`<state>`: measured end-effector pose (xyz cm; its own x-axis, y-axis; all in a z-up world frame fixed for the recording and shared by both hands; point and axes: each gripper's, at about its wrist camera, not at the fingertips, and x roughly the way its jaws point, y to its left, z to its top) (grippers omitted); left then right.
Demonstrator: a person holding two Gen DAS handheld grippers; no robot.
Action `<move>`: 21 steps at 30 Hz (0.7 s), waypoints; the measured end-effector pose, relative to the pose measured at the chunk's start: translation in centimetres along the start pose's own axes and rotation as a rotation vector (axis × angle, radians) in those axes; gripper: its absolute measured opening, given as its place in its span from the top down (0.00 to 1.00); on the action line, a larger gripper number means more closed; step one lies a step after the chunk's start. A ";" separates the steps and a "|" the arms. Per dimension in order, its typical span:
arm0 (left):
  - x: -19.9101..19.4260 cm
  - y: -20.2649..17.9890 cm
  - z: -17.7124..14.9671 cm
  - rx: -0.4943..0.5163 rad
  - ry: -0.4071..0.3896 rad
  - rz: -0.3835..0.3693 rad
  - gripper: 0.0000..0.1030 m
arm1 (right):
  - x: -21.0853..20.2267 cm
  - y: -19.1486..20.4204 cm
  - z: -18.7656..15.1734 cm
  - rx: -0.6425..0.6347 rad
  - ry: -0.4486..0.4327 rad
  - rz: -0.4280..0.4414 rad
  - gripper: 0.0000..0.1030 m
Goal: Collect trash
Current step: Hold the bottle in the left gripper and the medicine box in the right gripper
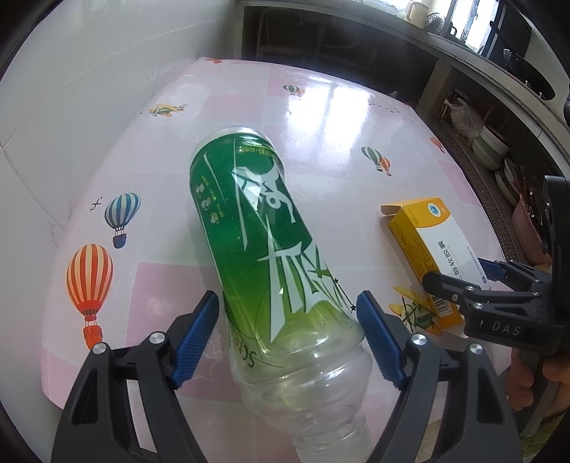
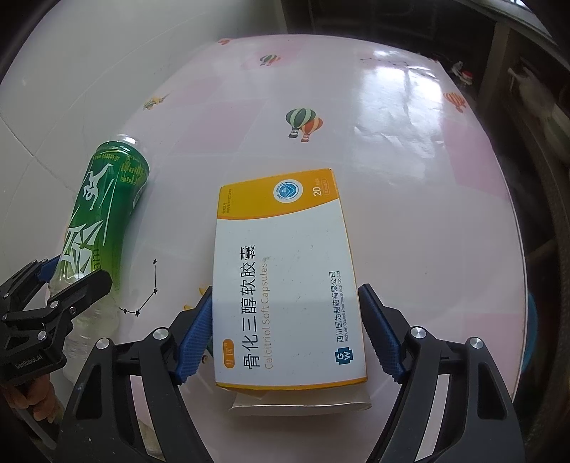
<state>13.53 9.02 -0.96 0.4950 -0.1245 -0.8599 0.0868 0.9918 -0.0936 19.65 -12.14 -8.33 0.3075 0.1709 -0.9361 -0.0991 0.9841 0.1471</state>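
Note:
An empty clear plastic bottle with a green label (image 1: 256,231) lies on the pink balloon-print table (image 1: 320,117), its neck pointing toward the camera. My left gripper (image 1: 285,302) straddles the lower end of the label, and both blue pads rest against the bottle's sides. A yellow-and-white medicine box (image 2: 285,267) lies flat to the right of the bottle (image 2: 107,199). My right gripper (image 2: 286,302) has a pad against each long edge of it. The near flap of the box hangs loose. The right gripper (image 1: 459,272) and the left gripper (image 2: 80,270) each also show in the other wrist view.
White tiled wall borders the table (image 2: 409,178) on the left. Dark shelves with stacked bowls (image 1: 491,149) and a plastic bag (image 1: 463,117) stand to the right. A counter with a white mug (image 1: 415,12) runs along the back. A hand (image 2: 39,399) holds the left gripper's handle.

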 end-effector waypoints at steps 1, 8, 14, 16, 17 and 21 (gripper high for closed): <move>0.0 0.0 0.0 0.001 -0.002 0.003 0.25 | 0.0 0.0 0.0 0.001 0.000 0.000 0.28; -0.2 -0.4 -0.2 0.001 -0.010 0.016 0.25 | 0.0 0.0 0.0 -0.001 0.001 0.001 0.28; -0.3 -0.7 -0.3 0.005 -0.013 0.024 0.25 | 0.0 0.0 0.0 0.001 0.002 0.001 0.29; -0.4 -0.8 -0.4 0.005 -0.014 0.027 0.25 | 0.0 0.0 0.0 0.001 0.002 0.002 0.29; -0.4 -0.8 -0.3 0.005 -0.014 0.027 0.25 | 0.0 0.1 0.0 0.001 0.002 0.002 0.29; -0.3 -0.7 -0.3 0.007 -0.014 0.027 0.25 | 0.1 0.1 -0.1 0.001 0.003 0.003 0.29</move>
<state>13.08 8.35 -0.73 0.5096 -0.0984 -0.8548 0.0793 0.9946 -0.0672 19.61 -12.02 -8.41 0.3043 0.1734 -0.9367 -0.0991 0.9837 0.1499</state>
